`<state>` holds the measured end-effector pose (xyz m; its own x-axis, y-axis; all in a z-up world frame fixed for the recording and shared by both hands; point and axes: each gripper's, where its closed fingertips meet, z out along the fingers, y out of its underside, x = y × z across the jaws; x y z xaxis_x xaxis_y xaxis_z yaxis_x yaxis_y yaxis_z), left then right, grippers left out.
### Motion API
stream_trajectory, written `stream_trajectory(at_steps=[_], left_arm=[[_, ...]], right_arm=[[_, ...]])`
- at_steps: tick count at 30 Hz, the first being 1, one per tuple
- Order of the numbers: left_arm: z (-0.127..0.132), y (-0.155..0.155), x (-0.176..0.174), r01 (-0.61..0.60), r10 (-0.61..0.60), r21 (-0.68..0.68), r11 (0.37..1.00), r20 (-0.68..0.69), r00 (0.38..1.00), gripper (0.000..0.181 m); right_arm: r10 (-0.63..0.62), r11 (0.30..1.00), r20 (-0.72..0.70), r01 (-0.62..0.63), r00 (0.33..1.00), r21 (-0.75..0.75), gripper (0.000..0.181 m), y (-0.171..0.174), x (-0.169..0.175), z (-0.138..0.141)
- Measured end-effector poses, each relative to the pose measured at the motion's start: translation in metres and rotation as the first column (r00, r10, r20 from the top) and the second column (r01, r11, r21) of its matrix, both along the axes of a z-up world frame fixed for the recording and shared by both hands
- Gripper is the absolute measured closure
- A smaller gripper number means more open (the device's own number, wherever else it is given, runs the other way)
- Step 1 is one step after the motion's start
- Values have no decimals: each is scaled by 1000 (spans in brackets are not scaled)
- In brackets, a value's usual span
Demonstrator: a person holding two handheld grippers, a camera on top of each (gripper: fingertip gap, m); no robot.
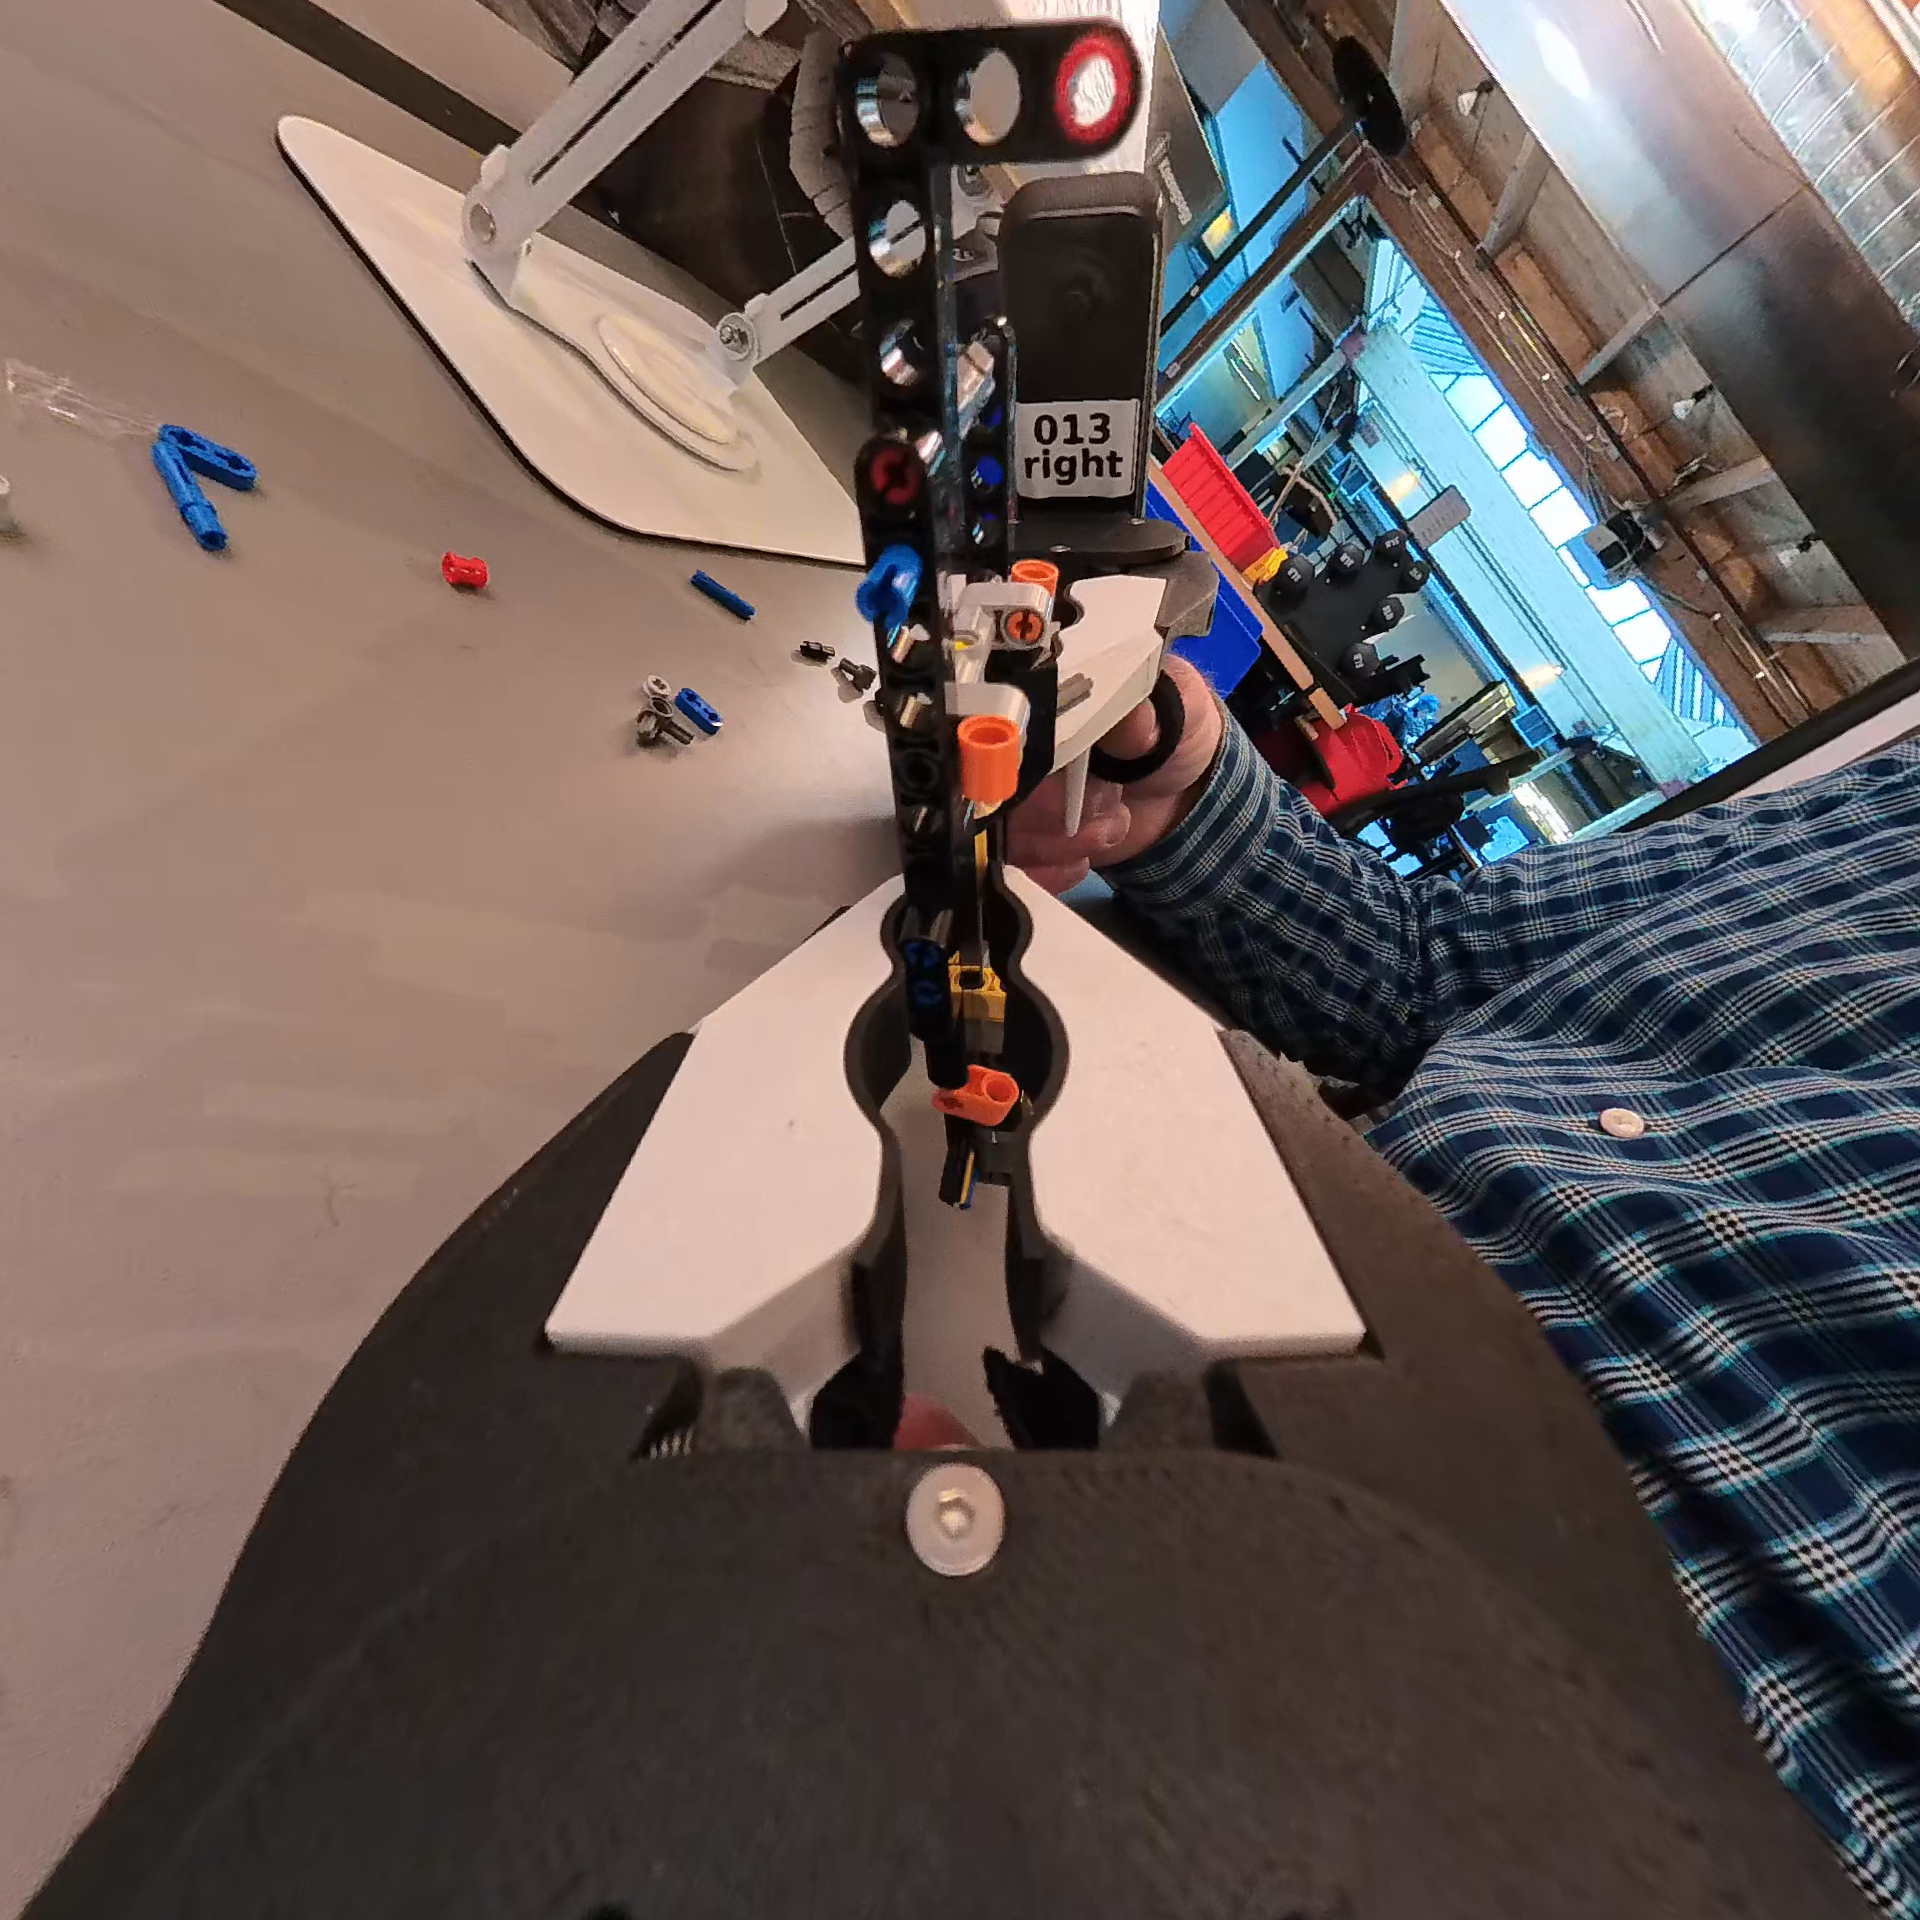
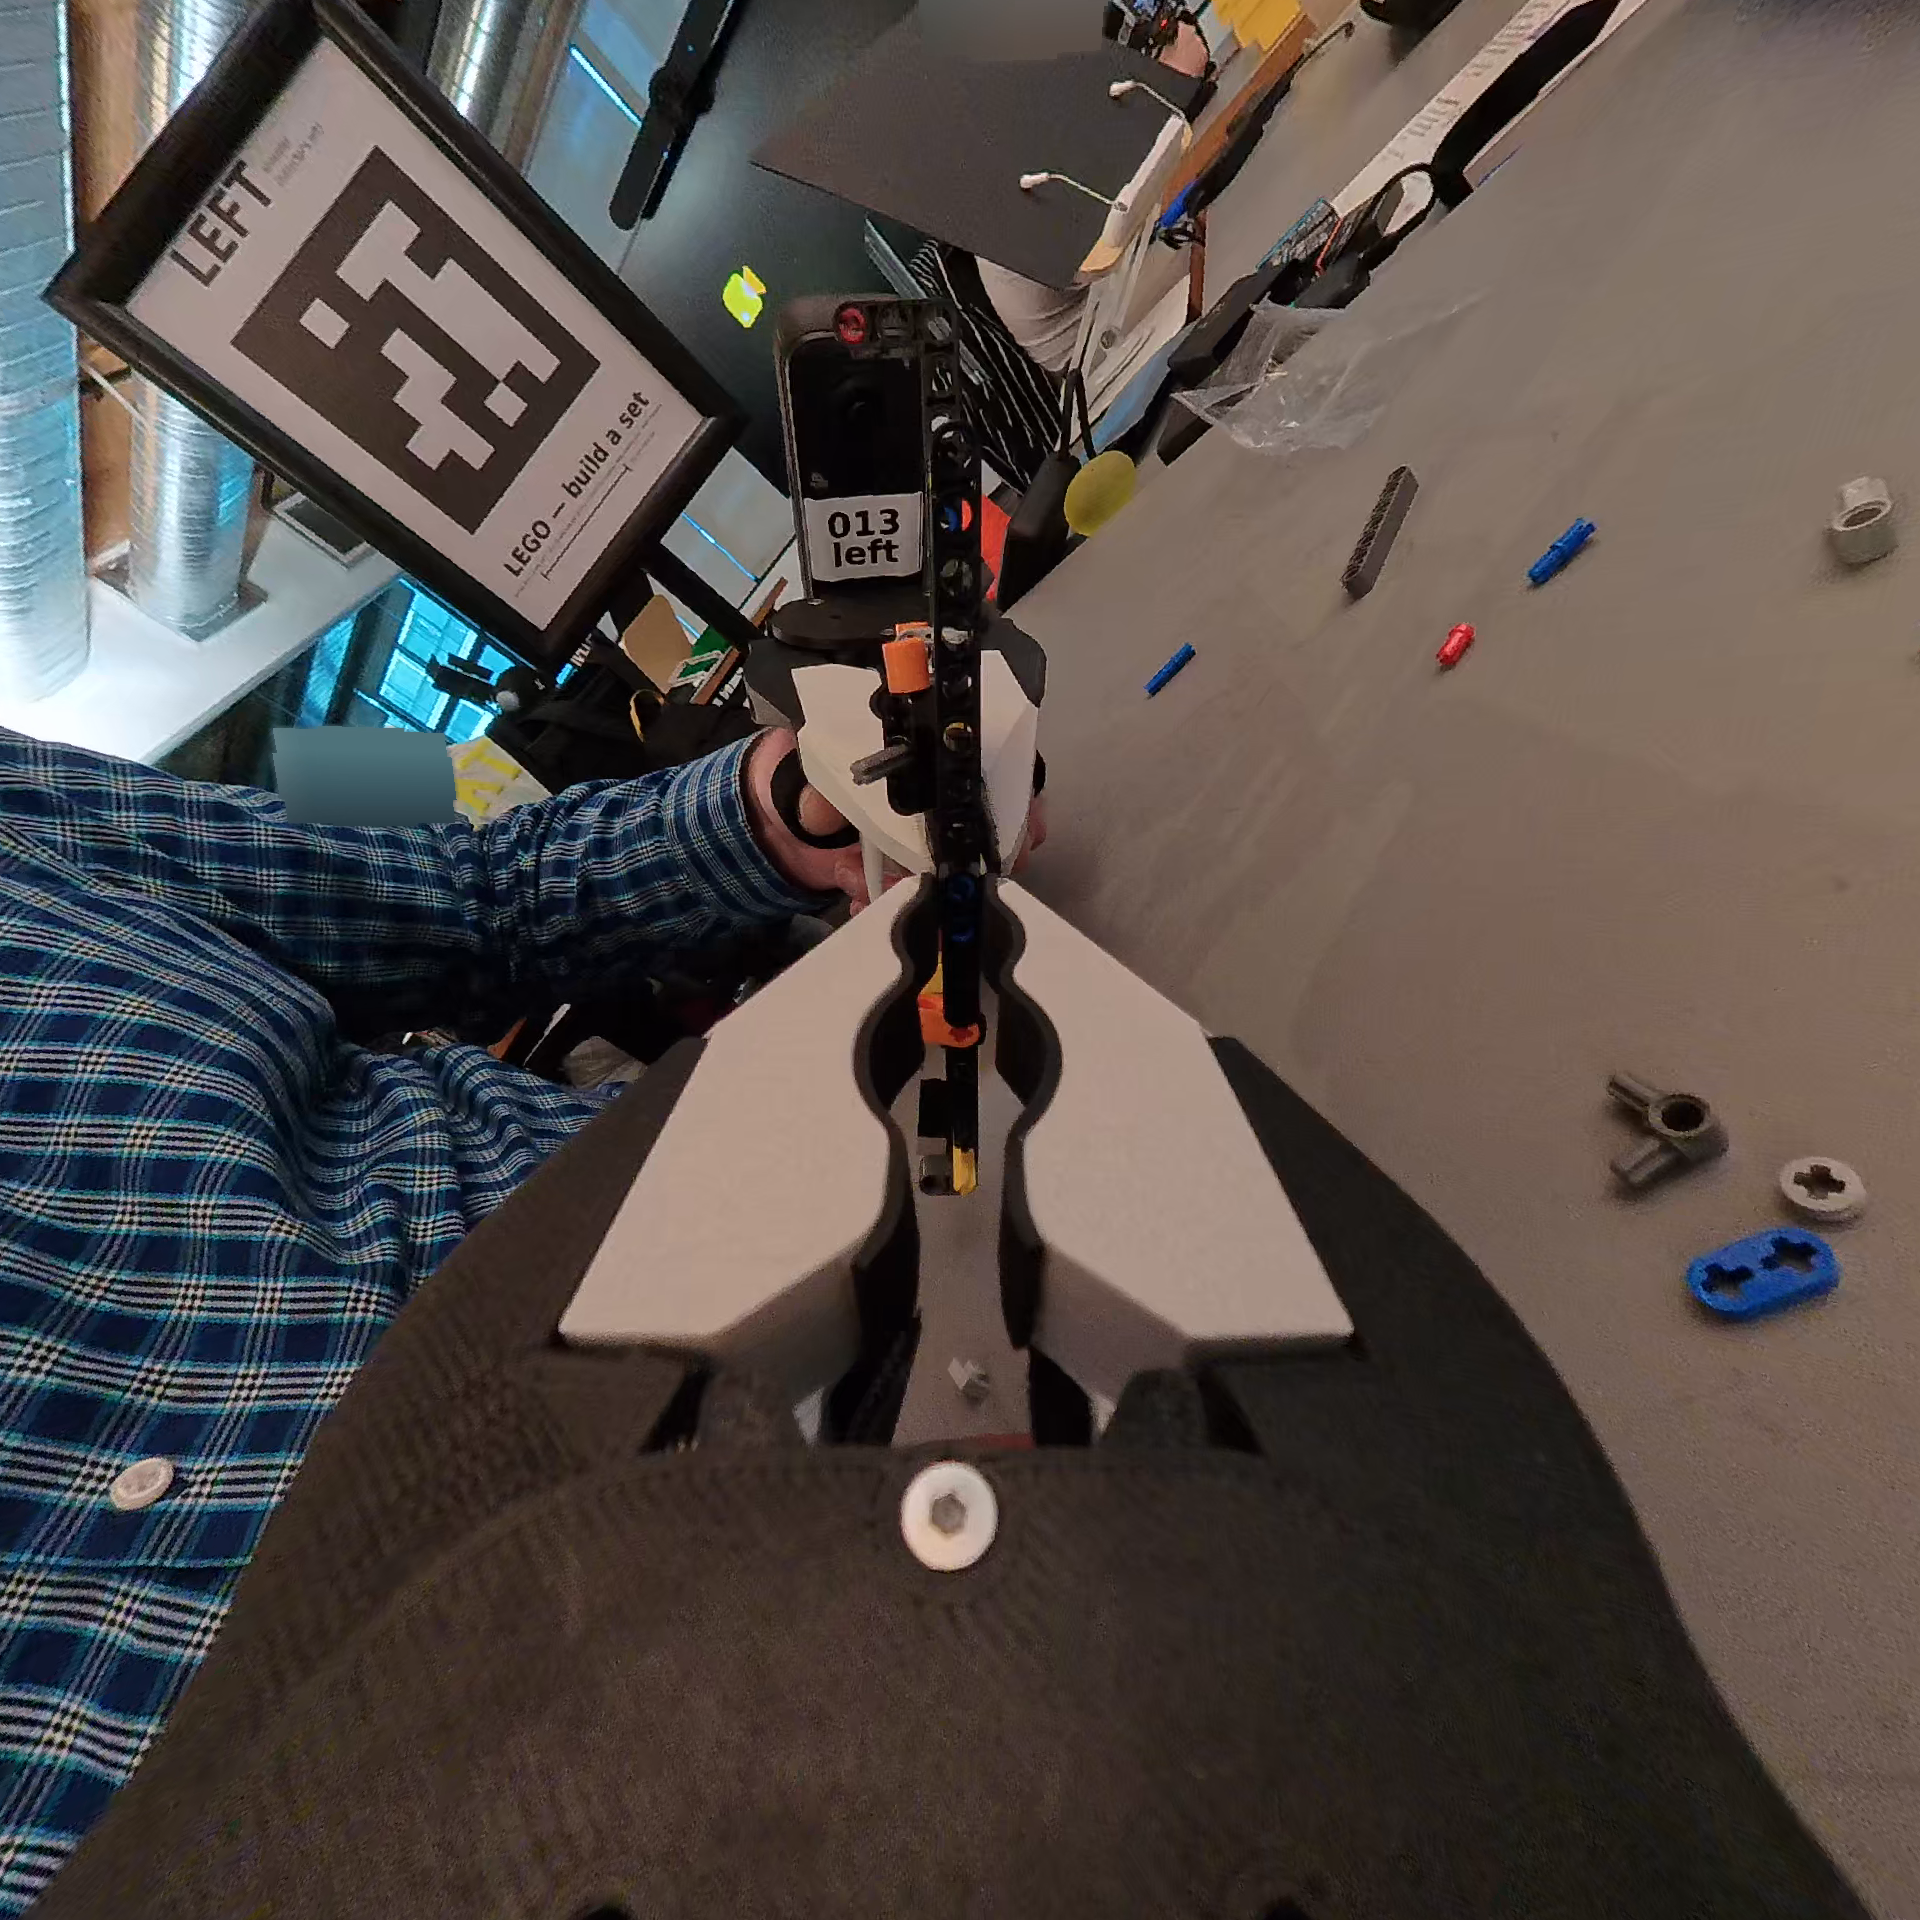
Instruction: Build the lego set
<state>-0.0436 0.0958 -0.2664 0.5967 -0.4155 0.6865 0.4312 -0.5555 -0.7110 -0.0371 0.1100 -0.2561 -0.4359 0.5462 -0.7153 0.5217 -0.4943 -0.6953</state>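
A long black Lego beam assembly (image 1: 914, 416) with orange, blue, yellow and red pieces stands between both grippers above the grey table. My left gripper (image 1: 951, 894) is shut on its near end. The right gripper (image 1: 1091, 644) faces it from beyond and grips the same assembly near the orange connectors. In the right wrist view my right gripper (image 2: 956, 883) is shut on the assembly (image 2: 951, 582), and the left gripper (image 2: 935, 748) holds it from the far side. The parts of the assembly inside the jaws are mostly hidden.
Loose pieces lie on the table: a blue angled beam (image 1: 197, 478), a red pin (image 1: 464, 569), a blue pin (image 1: 722, 595), a blue two-hole beam (image 2: 1761, 1273), a grey connector (image 2: 1662, 1138), a dark grey beam (image 2: 1380, 530). A white stand base (image 1: 582, 343) and a framed sign (image 2: 395, 343) stand behind. My two grippers' fingertips are within a few centimetres of each other.
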Motion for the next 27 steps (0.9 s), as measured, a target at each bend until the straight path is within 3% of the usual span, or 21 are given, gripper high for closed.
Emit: stream_trajectory(at_steps=[27], left_arm=[[2, -1, 5, 43, -42, 7, 999, -42, 998, 175]], right_arm=[[1, 1000, 4, -1, 1000, 28, 176, 0, 1, 1]])
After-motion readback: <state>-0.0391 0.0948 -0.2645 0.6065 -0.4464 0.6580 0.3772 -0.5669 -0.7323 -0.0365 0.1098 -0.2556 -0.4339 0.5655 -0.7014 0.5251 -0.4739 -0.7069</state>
